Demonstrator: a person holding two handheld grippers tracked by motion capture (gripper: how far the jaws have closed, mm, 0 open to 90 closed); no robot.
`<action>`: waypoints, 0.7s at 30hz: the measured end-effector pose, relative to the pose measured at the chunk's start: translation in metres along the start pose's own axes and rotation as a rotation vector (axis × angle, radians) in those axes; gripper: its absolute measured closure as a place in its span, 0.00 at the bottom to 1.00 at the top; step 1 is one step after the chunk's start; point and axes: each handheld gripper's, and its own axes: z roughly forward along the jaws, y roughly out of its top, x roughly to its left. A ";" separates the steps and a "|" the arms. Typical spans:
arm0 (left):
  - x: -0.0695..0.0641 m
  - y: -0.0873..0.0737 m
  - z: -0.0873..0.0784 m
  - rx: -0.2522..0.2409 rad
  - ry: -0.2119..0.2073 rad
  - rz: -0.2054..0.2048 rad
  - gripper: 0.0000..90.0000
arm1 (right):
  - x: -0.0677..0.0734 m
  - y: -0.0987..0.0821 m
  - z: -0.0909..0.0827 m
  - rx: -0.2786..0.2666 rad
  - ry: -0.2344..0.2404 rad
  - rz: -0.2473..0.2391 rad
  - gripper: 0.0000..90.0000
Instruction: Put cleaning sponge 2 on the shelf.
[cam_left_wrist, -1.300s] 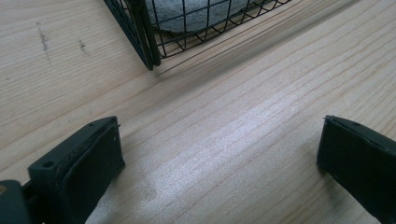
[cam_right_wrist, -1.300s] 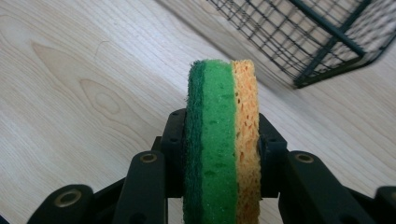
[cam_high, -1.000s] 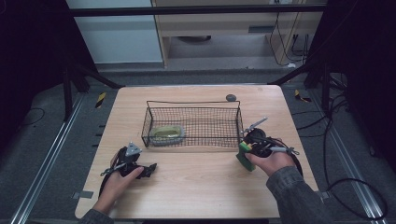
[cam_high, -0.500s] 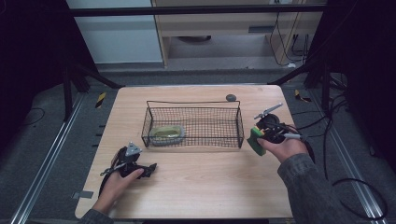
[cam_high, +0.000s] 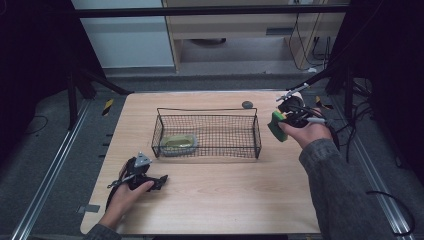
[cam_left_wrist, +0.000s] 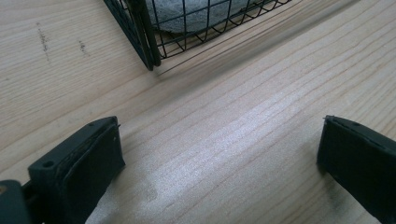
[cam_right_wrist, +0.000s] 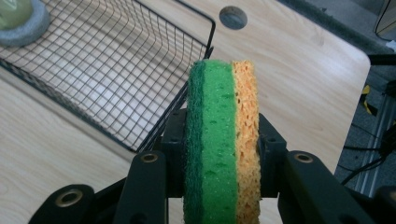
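The right gripper (cam_high: 278, 125) clamps a green-and-yellow scouring sponge (cam_right_wrist: 221, 140) on edge between its jaws, held above the light wooden table (cam_high: 225, 200) just beside the right end of the black wire basket (cam_high: 207, 132). The left gripper (cam_left_wrist: 219, 163) rests on the table near the basket's front left corner, jaws wide apart.

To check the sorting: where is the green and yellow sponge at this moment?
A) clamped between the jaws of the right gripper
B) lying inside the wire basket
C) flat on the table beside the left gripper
A: the sponge sits squeezed in the right gripper, outside the wire basket.
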 end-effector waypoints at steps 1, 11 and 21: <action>0.000 0.000 0.000 0.000 0.000 0.000 0.00 | -0.001 0.003 0.000 -0.003 -0.001 0.000 0.72; 0.000 0.000 0.000 0.000 -0.001 -0.002 0.00 | 0.000 0.029 0.005 -0.044 0.003 -0.014 0.72; 0.000 0.000 -0.001 0.001 0.000 0.005 0.00 | 0.006 0.055 0.005 -0.063 -0.009 -0.058 0.72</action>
